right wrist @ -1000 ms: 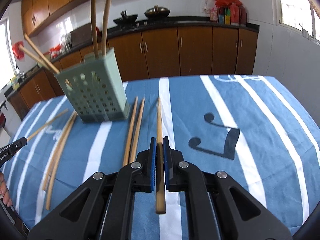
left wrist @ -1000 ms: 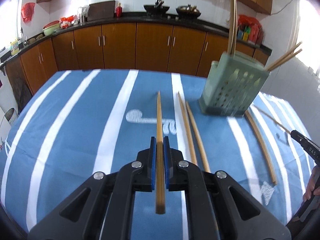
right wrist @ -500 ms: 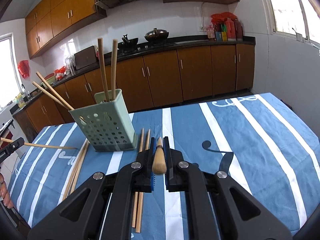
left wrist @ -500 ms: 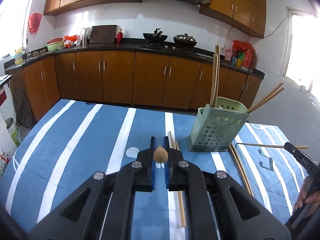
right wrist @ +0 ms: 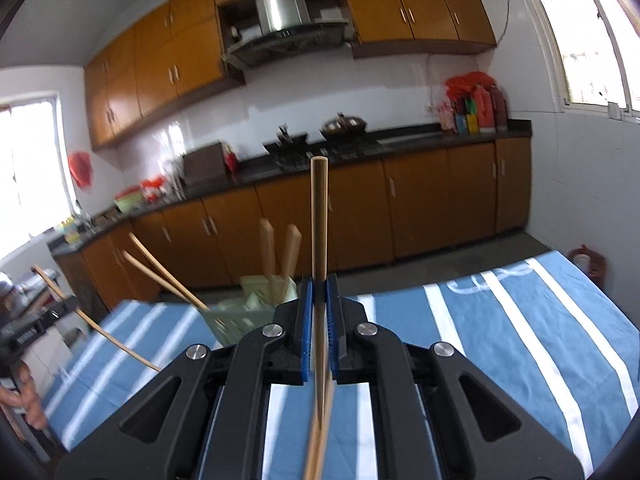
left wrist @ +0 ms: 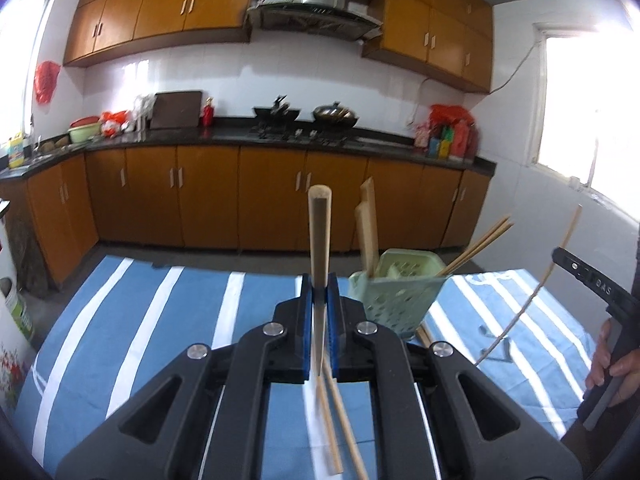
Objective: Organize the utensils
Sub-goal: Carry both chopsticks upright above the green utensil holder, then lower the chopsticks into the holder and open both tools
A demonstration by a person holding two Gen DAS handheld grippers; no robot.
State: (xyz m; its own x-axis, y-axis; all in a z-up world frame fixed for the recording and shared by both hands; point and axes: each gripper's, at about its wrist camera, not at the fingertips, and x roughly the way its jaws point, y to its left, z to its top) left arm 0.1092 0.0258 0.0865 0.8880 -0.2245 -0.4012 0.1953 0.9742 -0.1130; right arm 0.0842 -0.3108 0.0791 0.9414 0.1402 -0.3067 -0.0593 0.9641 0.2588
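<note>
My left gripper (left wrist: 319, 284) is shut on a wooden chopstick (left wrist: 319, 240) held upright, its blunt end up. The green perforated holder (left wrist: 394, 292) stands on the table just right of it, with several chopsticks inside. My right gripper (right wrist: 319, 284) is shut on another upright chopstick (right wrist: 319, 220); the holder (right wrist: 248, 308) sits just left of it. Each gripper shows in the other's view: the right one (left wrist: 560, 256) with its chopstick at the right edge, the left one (right wrist: 60, 304) at the left edge.
A blue cloth with white stripes covers the table (left wrist: 160, 320). Two loose chopsticks (left wrist: 340, 420) lie on it below my left gripper, more beside the holder's base (left wrist: 422, 334). Kitchen cabinets and a counter (left wrist: 280, 140) run behind.
Both grippers have lifted their chopsticks off the table and tilted them from flat to upright. Both views have swung up from the table to the kitchen wall.
</note>
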